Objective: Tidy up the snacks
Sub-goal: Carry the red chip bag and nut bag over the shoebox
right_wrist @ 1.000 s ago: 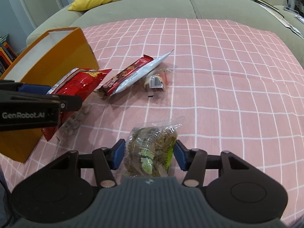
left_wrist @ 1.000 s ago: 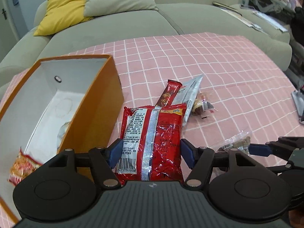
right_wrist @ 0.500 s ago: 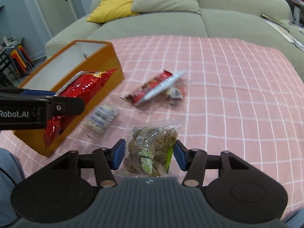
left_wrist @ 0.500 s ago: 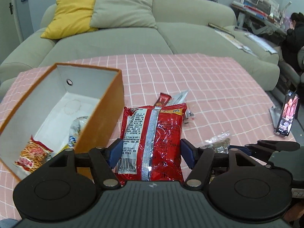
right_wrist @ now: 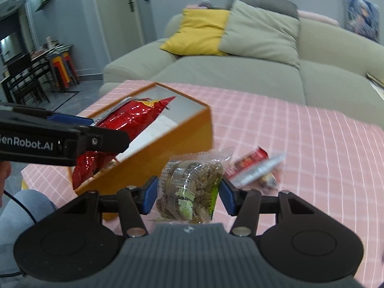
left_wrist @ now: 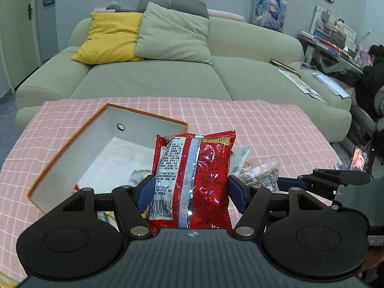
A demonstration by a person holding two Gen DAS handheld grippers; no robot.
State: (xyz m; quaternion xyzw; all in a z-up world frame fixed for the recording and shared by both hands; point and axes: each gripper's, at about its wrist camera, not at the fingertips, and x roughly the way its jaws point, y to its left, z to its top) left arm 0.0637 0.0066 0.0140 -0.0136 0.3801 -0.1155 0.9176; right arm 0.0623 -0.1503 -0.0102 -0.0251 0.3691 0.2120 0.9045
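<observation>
My left gripper (left_wrist: 190,193) is shut on a red snack bag (left_wrist: 192,180), held up over the near right corner of an orange box (left_wrist: 72,144) with a white inside. From the right wrist view the same red snack bag (right_wrist: 124,127) hangs above the orange box (right_wrist: 177,141). My right gripper (right_wrist: 188,195) is shut on a clear packet of brown biscuits (right_wrist: 192,187), raised off the pink checked tablecloth (right_wrist: 300,148). The box holds a few snacks, mostly hidden behind the red bag.
A red bar wrapper (right_wrist: 249,162), a silver packet (right_wrist: 261,170) and a small wrapped snack (right_wrist: 270,180) lie on the cloth right of the box. A beige sofa (left_wrist: 168,79) with cushions stands behind the table. A person (left_wrist: 372,76) sits at far right.
Both grippers have risen off the table with their packets. The red bag now hangs over the box's corner, and the biscuit packet has moved up and closer to the box.
</observation>
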